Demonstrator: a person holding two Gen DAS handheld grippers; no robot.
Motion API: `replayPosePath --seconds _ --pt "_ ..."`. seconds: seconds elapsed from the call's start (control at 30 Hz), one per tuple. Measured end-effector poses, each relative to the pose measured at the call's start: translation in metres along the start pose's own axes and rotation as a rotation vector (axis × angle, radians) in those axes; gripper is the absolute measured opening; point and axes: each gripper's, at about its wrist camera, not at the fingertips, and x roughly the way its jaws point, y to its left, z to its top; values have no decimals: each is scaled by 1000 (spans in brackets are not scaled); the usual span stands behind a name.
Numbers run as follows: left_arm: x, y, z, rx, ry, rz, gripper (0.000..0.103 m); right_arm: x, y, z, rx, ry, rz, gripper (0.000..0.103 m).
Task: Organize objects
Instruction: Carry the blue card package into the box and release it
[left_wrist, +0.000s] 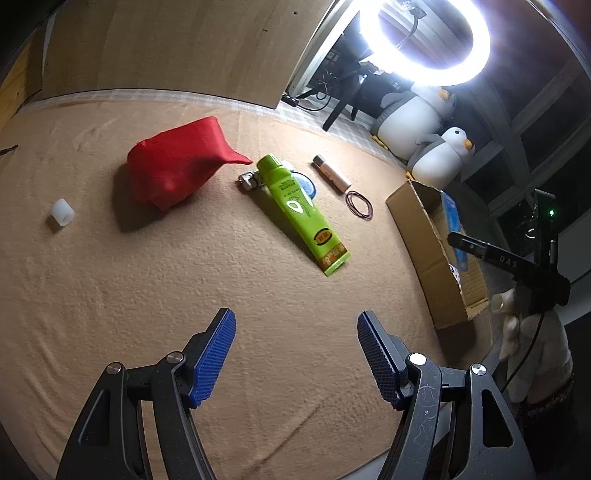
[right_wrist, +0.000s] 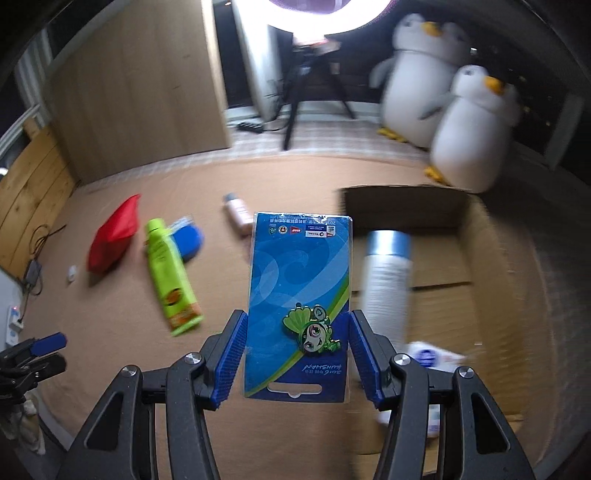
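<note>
My right gripper (right_wrist: 297, 354) is shut on a blue badge card (right_wrist: 299, 288) with a green cartoon pin, held by its side edges above the left rim of the open cardboard box (right_wrist: 476, 258). A white tube with a blue cap (right_wrist: 386, 280) lies inside the box. My left gripper (left_wrist: 295, 354) is open and empty above the tan mat. Ahead of it lie a green tube (left_wrist: 301, 210), a red cloth pouch (left_wrist: 177, 166), a small pink tube (left_wrist: 330, 173), a rubber band (left_wrist: 359, 205), a blue round item (left_wrist: 306, 182) and a white cap (left_wrist: 61, 216).
The box also shows in the left wrist view (left_wrist: 424, 251), at the mat's right edge. Two plush penguins (right_wrist: 472, 125) stand behind it. A ring light (left_wrist: 424, 40) on a tripod glares at the back. A wooden panel (left_wrist: 166, 48) stands at the rear left.
</note>
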Motion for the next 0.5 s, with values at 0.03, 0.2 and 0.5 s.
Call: replayPosePath --seconds 0.03,0.2,0.5 --pt "1 -2 0 1 0 1 72 0 -8 1 8 0 -10 51" --pt "4 -9 -3 1 3 5 72 1 -49 0 80 -1 -94 51" --pt "6 -15 -5 2 5 20 72 9 -96 -4 155 23 -140 51"
